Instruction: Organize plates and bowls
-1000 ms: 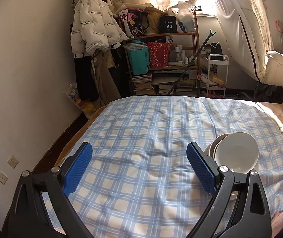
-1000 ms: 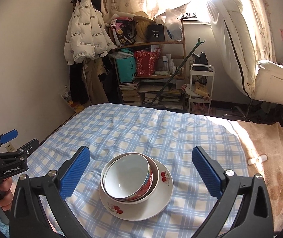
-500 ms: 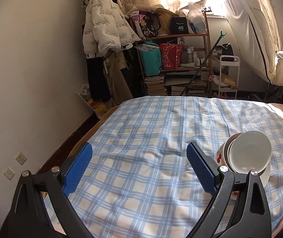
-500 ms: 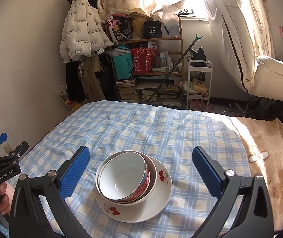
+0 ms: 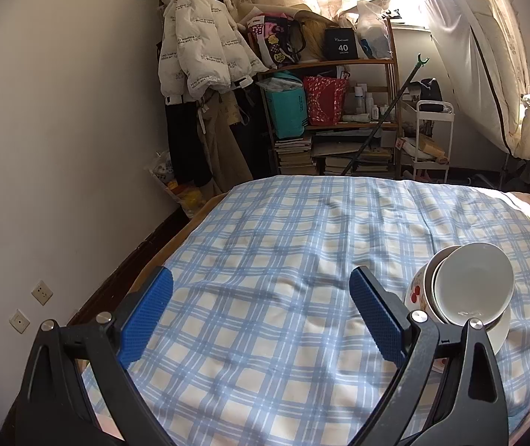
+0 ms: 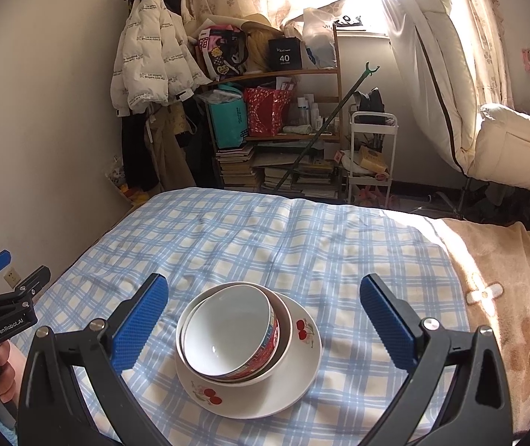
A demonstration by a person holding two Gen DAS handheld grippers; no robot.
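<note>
Soft checked bedspread [image 6: 265, 245]; glossy round bowls [image 6: 228, 330] nested on cherry-print plate [image 6: 294, 371]; both grippers' fingers wide, empty.

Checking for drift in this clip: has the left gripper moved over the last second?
Yes. In the right wrist view, the left gripper has slid left and up against the wall outlet.

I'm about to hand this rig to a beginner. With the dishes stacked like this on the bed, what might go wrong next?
1. The small white bowl with a red patterned band sits tilted inside the larger bowl, so a nudge may tip it.
2. The cherry-printed white plate rests on soft blue checked bedding, so pressing down could rock the stack.
3. The open right tongs straddle the stack, and closing unevenly might shove it sideways.
</note>
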